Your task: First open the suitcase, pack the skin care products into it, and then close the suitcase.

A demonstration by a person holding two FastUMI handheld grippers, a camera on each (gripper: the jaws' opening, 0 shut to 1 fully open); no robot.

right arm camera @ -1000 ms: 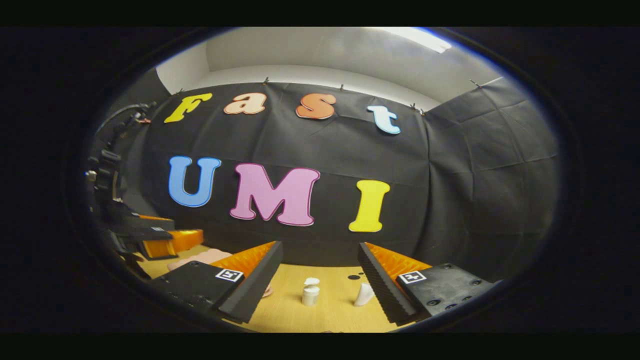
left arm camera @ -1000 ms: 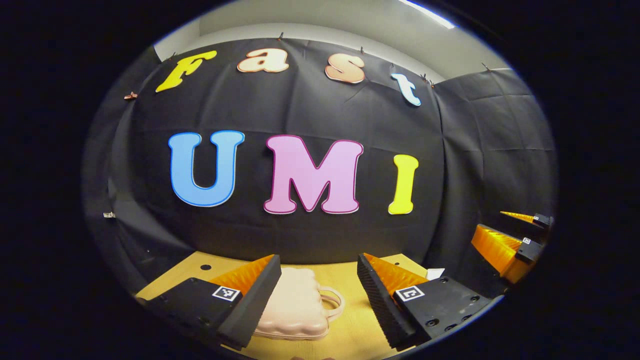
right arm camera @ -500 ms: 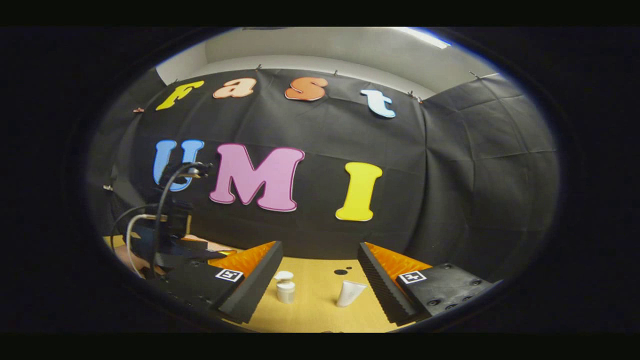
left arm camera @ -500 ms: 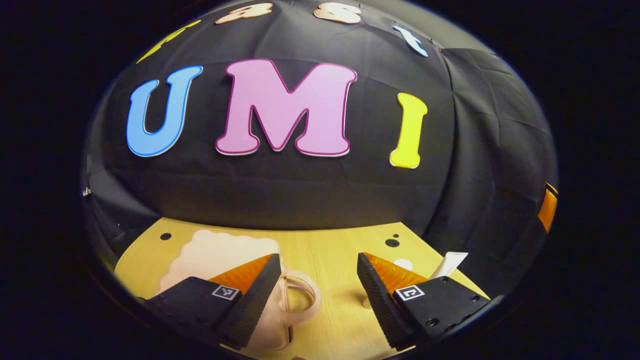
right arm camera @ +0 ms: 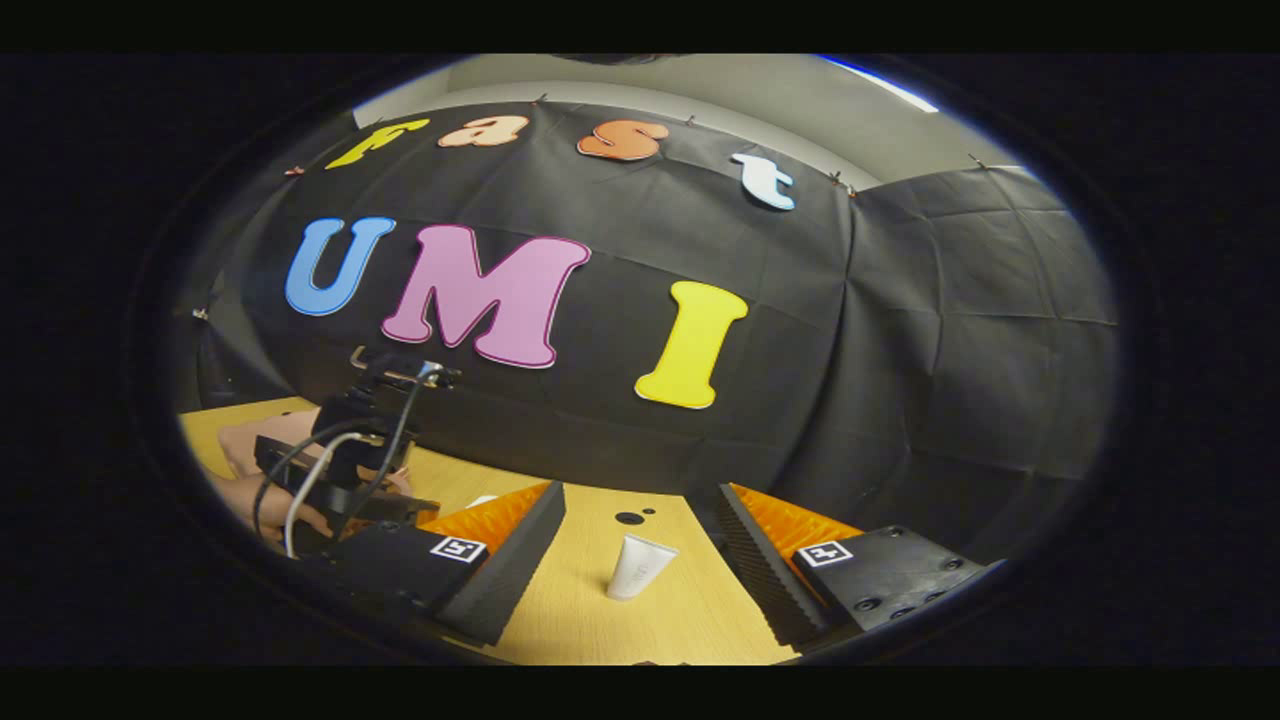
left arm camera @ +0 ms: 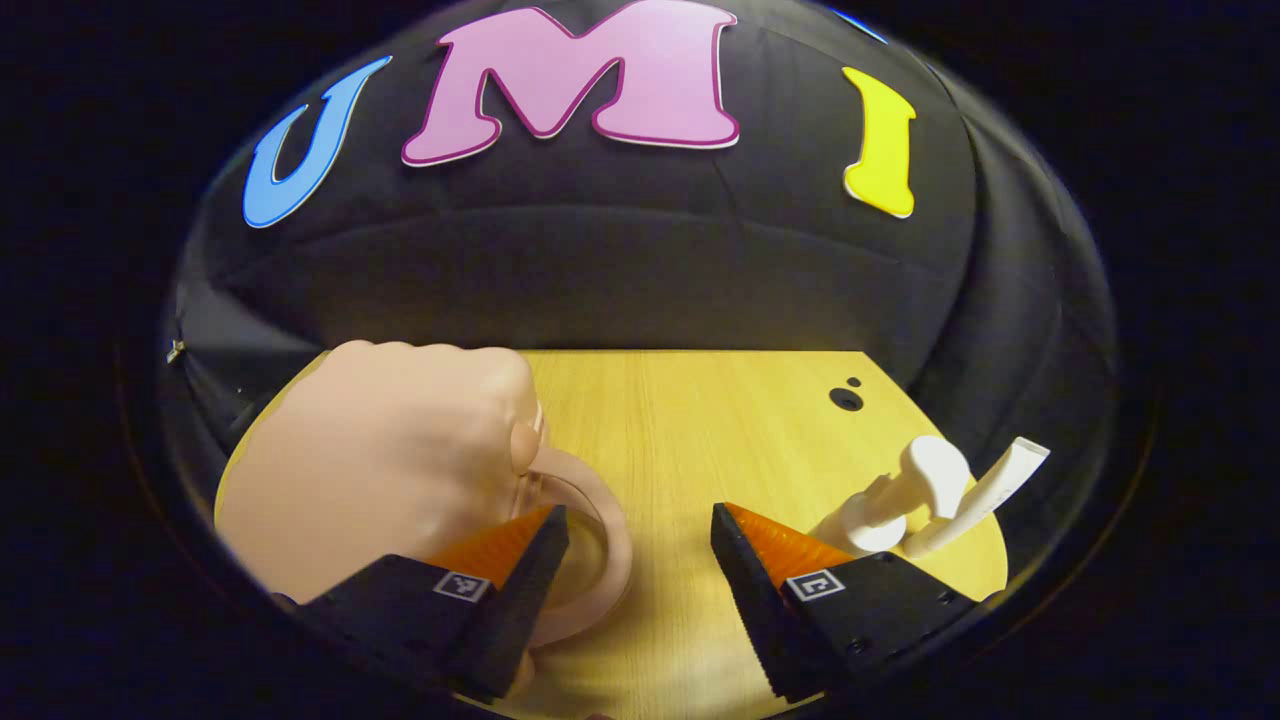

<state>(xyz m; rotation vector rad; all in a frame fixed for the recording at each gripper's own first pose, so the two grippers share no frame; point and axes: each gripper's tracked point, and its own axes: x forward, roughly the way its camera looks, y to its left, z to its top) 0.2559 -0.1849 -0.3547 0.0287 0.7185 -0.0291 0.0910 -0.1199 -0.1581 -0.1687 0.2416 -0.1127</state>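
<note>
Suitcase (left arm camera: 380, 470) closed — left gripper (left arm camera: 640, 525) gaping beside handle (left arm camera: 600, 540).

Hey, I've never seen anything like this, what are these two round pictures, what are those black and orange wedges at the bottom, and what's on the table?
A person holds a two-finger gripper in each hand; a camera rides on each and looks along its fingers. The wedges are those fingers. In the left gripper view, the left gripper is open above a closed pink suitcase and its handle, holding nothing. To its right on the wooden table stand a white pump bottle and a white tube. In the right gripper view, the right gripper is open, empty, with the tube ahead.
</note>
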